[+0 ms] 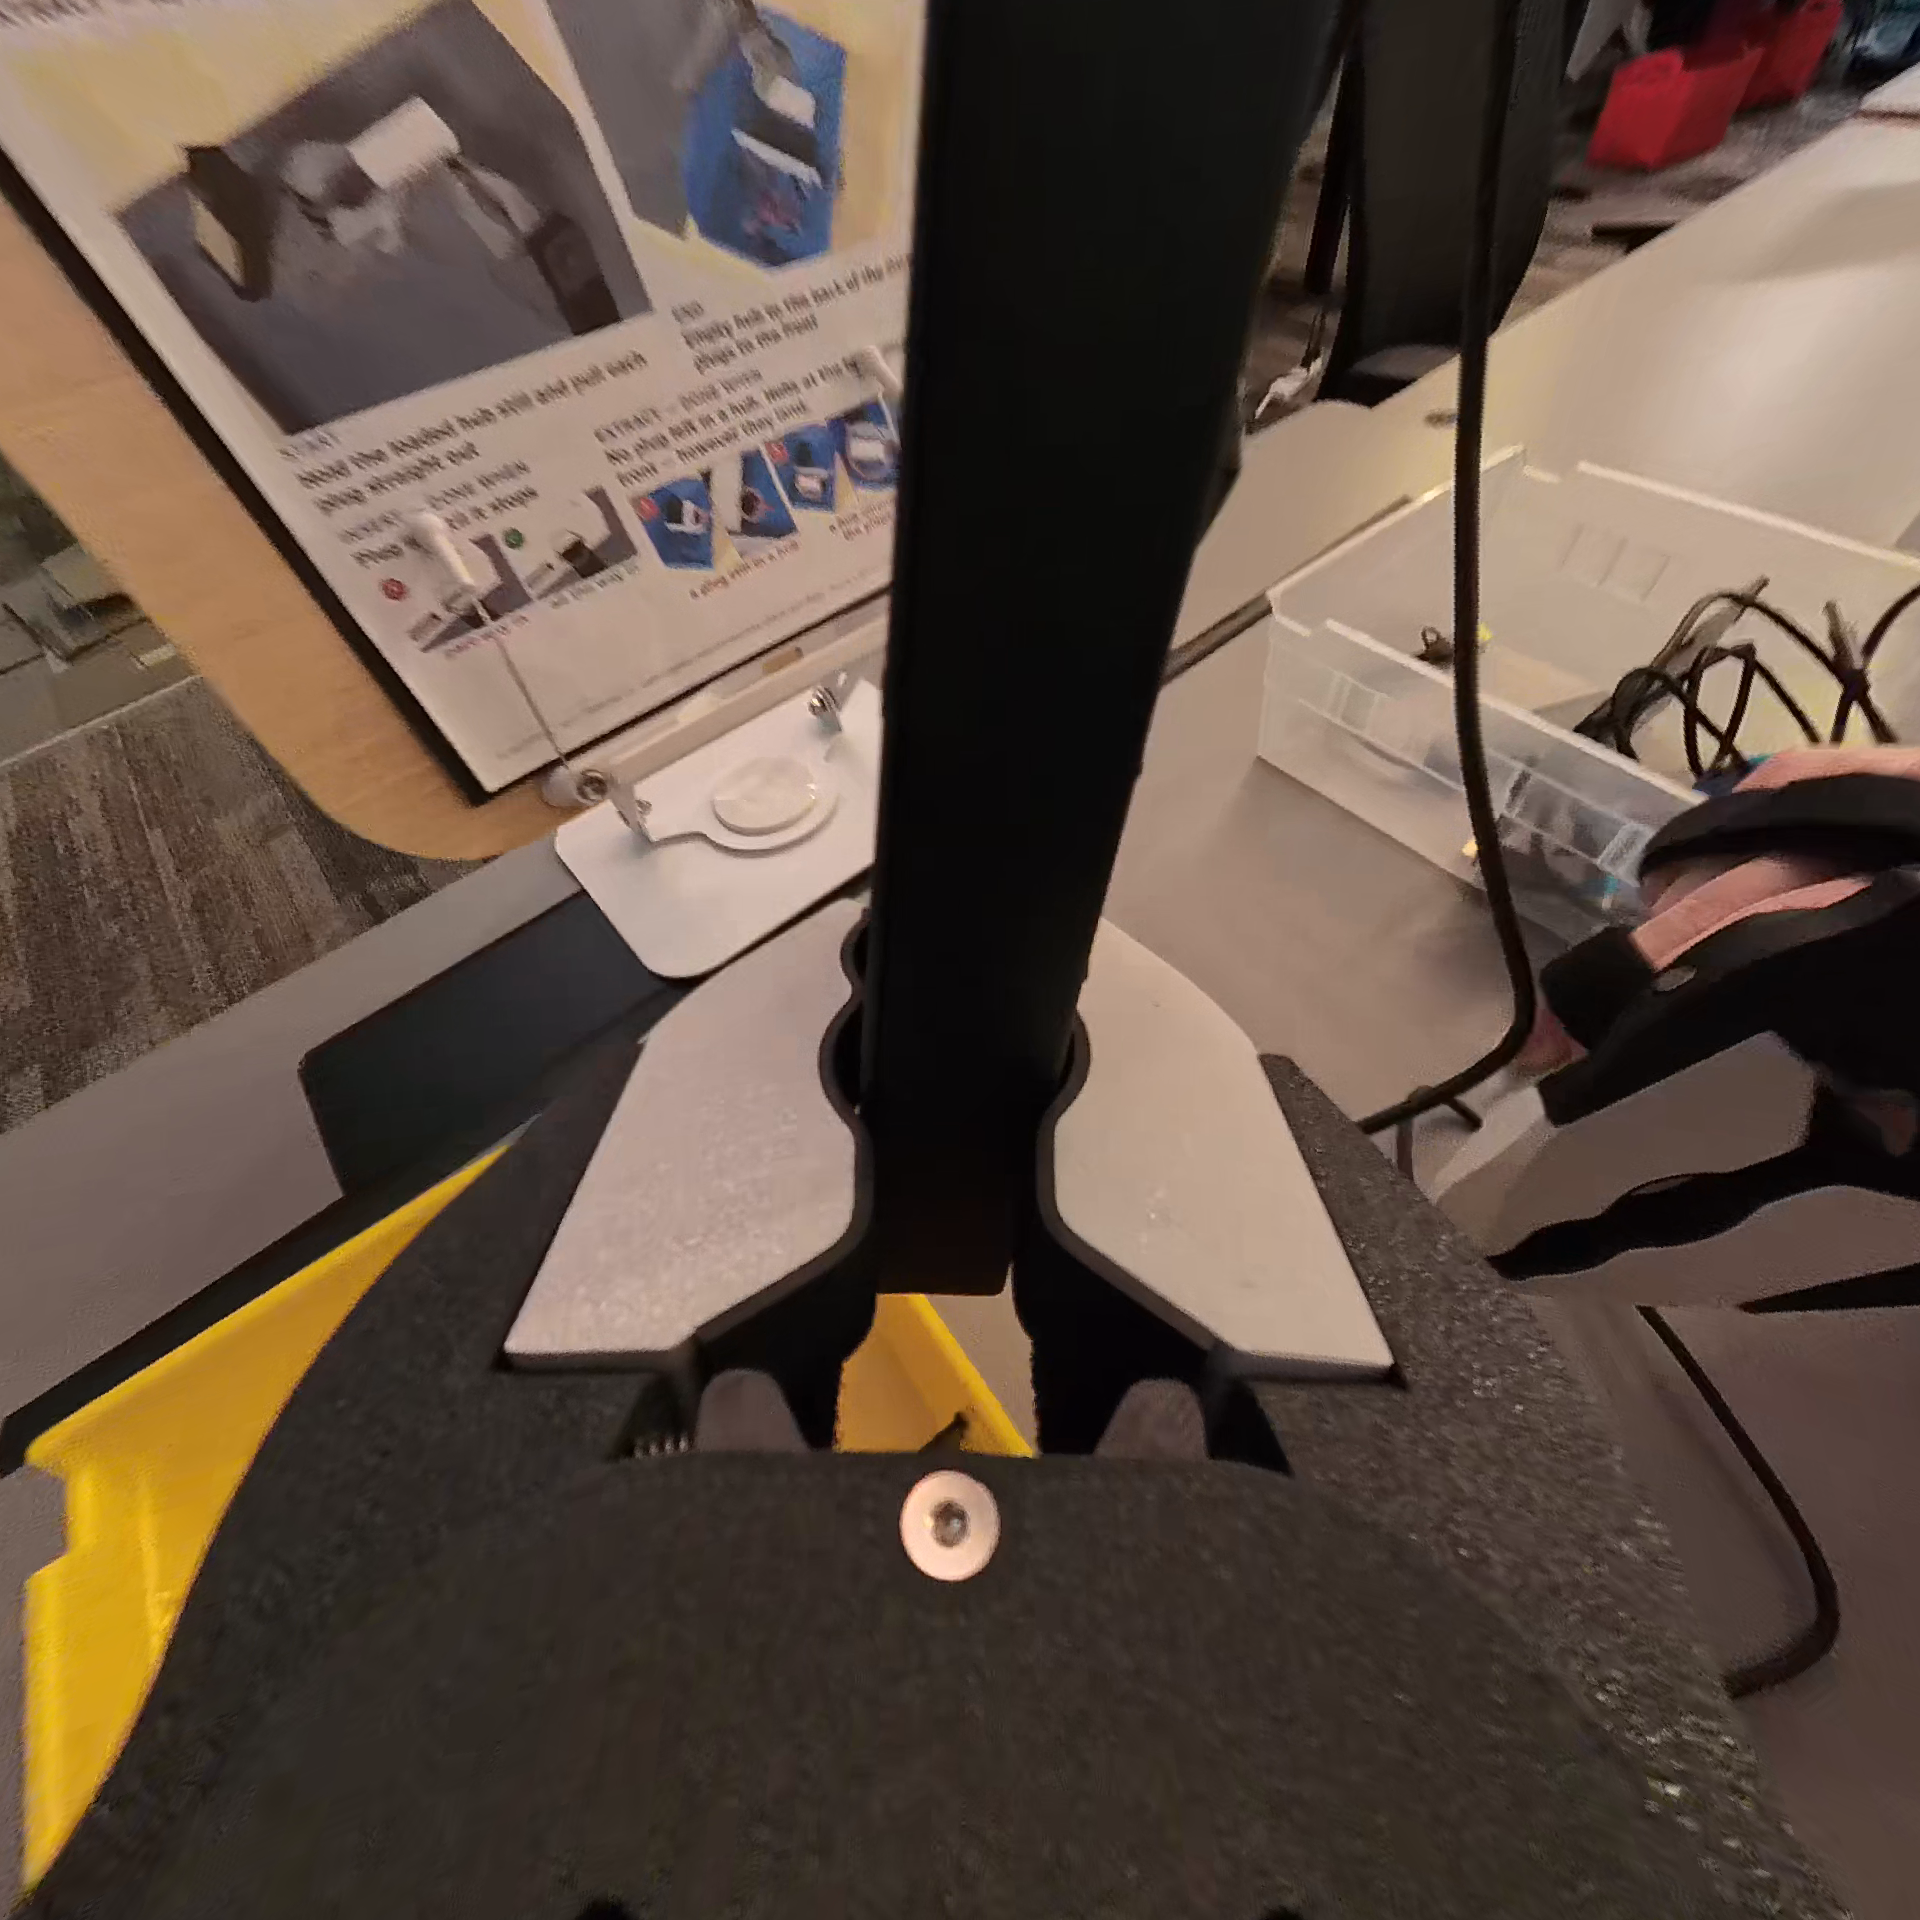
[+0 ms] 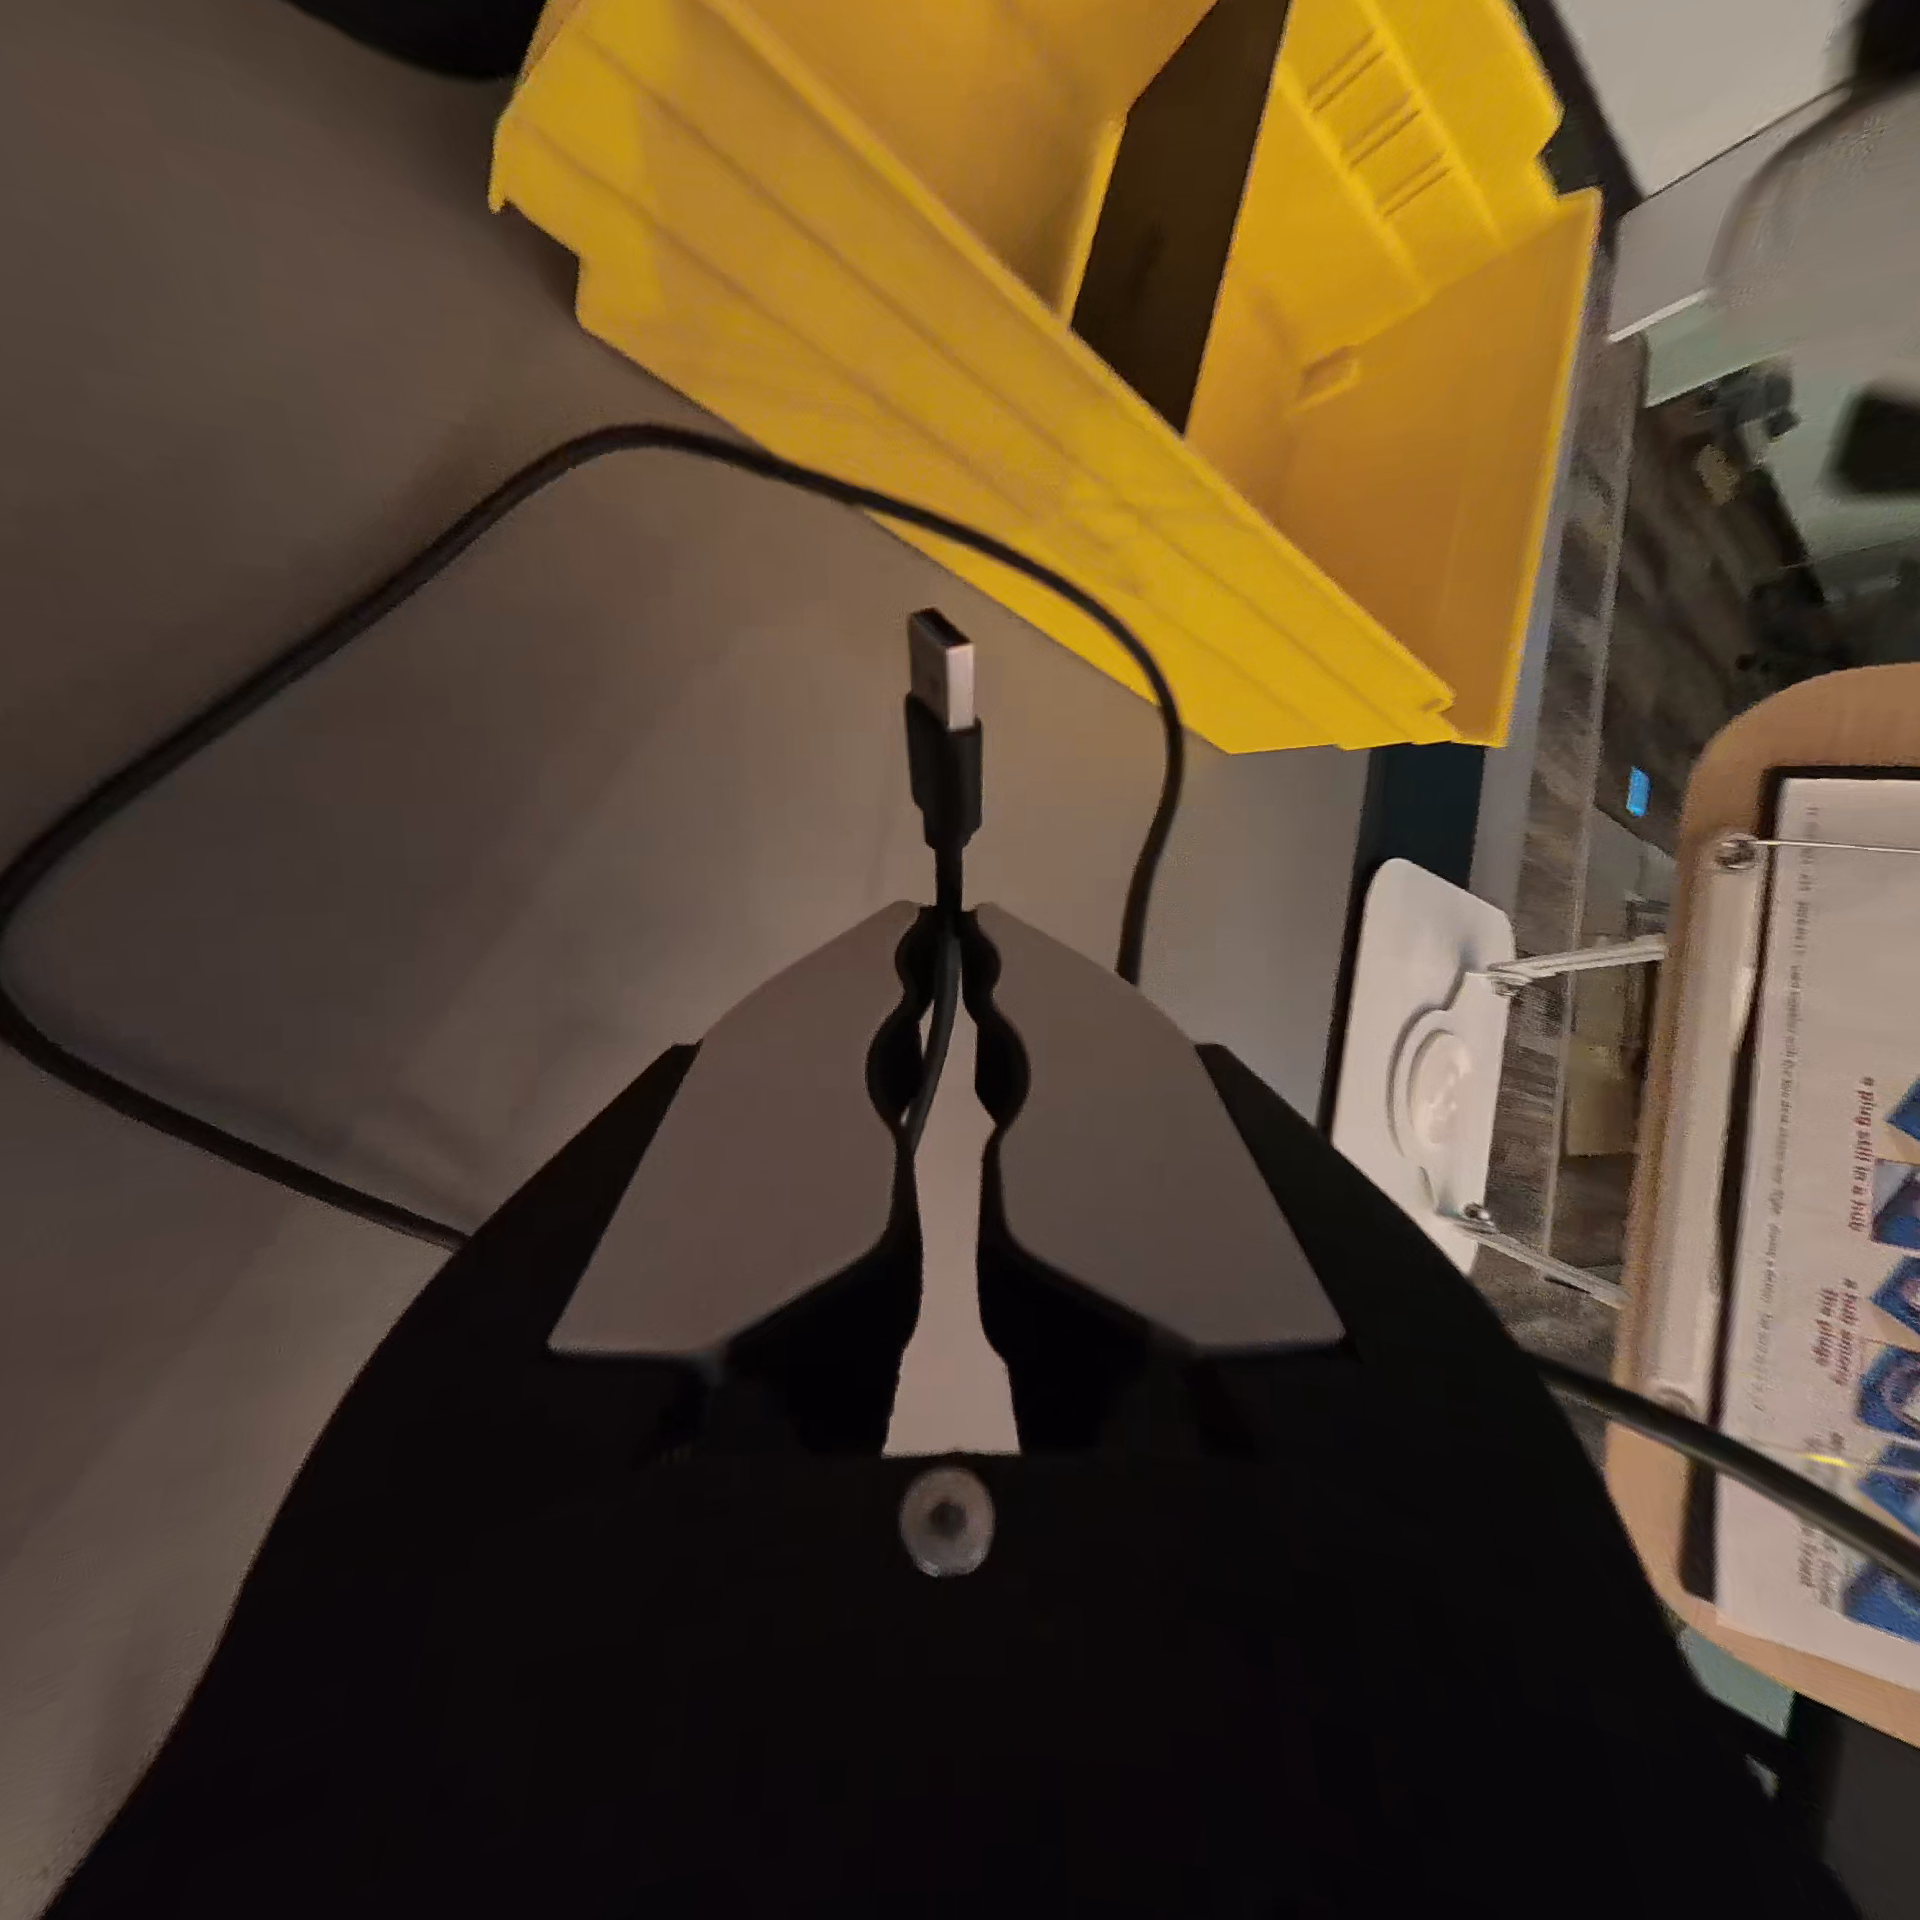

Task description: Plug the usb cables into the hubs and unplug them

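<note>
In the left wrist view my left gripper is shut on a long flat black hub that stands up between the fingers and runs out of the top of the frame. A thin black cable hangs beside it down to my right gripper, held by a gloved hand at the right edge. In the right wrist view my right gripper is shut on the black USB cable just behind its plug. The plug's metal end points forward, free in the air.
A yellow bin lies on the grey table ahead of the right gripper and under the left gripper. A clear plastic box with coiled cables stands at the right. An instruction sheet leans on a white stand.
</note>
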Motion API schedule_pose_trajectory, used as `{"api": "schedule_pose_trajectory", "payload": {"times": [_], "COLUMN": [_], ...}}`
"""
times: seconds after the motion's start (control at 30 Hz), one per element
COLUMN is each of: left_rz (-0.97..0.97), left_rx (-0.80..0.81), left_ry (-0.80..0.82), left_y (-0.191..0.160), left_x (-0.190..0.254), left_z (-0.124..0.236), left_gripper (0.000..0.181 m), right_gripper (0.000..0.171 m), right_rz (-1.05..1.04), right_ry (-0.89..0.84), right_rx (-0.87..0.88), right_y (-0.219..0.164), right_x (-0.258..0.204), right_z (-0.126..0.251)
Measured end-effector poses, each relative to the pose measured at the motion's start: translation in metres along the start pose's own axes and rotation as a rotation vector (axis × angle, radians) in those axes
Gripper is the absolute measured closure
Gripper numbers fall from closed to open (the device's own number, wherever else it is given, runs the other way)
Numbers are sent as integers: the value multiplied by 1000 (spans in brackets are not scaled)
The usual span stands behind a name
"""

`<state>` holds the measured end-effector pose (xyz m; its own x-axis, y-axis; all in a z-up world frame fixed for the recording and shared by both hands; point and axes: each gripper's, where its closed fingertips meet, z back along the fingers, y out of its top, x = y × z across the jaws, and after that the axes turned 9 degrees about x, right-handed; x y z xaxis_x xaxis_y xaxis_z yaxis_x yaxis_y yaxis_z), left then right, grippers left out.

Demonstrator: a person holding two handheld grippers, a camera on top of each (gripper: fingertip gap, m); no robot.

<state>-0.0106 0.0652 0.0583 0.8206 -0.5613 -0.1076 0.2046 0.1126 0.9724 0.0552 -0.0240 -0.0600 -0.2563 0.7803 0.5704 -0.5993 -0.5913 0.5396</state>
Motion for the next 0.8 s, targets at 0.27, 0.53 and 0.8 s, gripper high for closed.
{"api": "schedule_pose_trajectory", "payload": {"times": [0.27,0.53,0.8], "left_rz": [-76,-91,-97], "left_rx": [-114,-132,-126], "left_ry": [-6,-13,-9], "left_y": [-28,-33,-31], "left_x": [24,26,25], "left_z": [-29,-33,-32], "left_gripper": [154,154,154], "right_gripper": [167,167,167], "right_rz": [4,-102,-168], "right_ry": [-179,-337,-559], "right_rx": [-104,54,118], "right_y": [-2,13,12], "right_x": [27,62,101], "right_z": [17,49,115]}}
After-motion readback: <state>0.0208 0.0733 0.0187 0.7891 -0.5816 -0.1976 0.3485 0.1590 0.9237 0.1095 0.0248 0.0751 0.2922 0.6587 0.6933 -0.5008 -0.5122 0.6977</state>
